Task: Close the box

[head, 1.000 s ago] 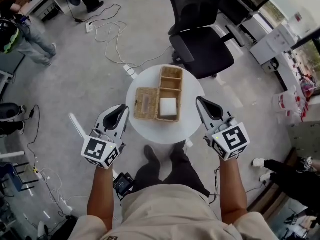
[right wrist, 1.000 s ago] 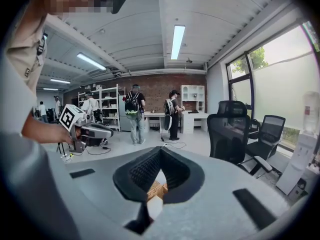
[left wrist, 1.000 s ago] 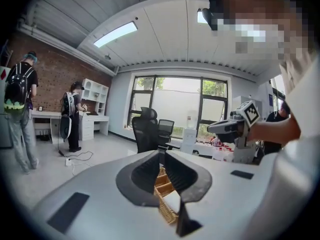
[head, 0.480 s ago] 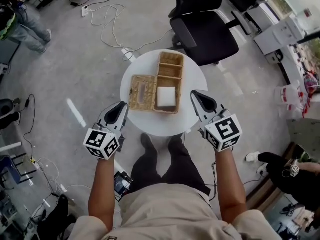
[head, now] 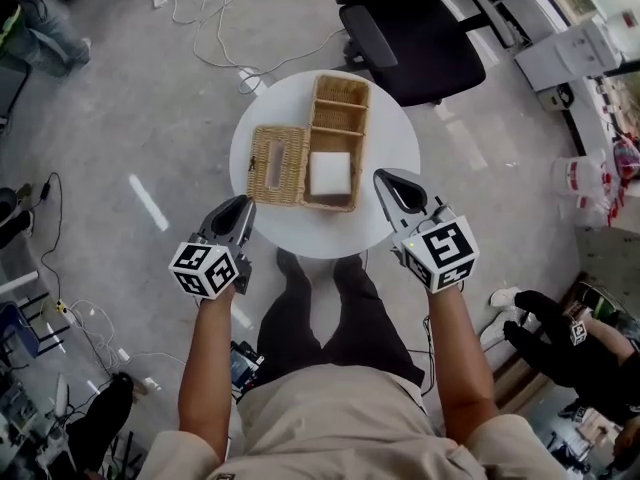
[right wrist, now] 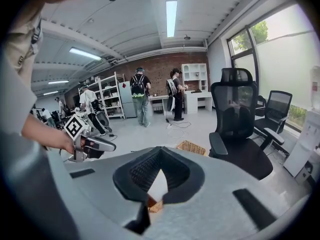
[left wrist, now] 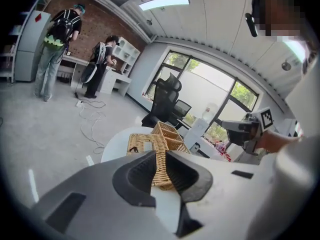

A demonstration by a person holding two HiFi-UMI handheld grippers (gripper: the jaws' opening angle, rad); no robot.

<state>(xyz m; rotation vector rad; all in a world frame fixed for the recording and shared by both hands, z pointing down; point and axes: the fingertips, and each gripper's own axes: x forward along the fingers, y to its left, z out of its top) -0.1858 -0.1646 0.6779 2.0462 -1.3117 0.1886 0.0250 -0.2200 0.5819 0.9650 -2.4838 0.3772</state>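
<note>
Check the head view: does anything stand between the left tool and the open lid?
Nothing visible does. Only bare table lies between the left tool and the lid, which lies flat beside the box.

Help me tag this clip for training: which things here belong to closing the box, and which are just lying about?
Job in hand:
wicker box; its open lid, lying flat beside it; left gripper and right gripper, both shut and empty.

Just lying about:
round table; office chair; floor cables.
</note>
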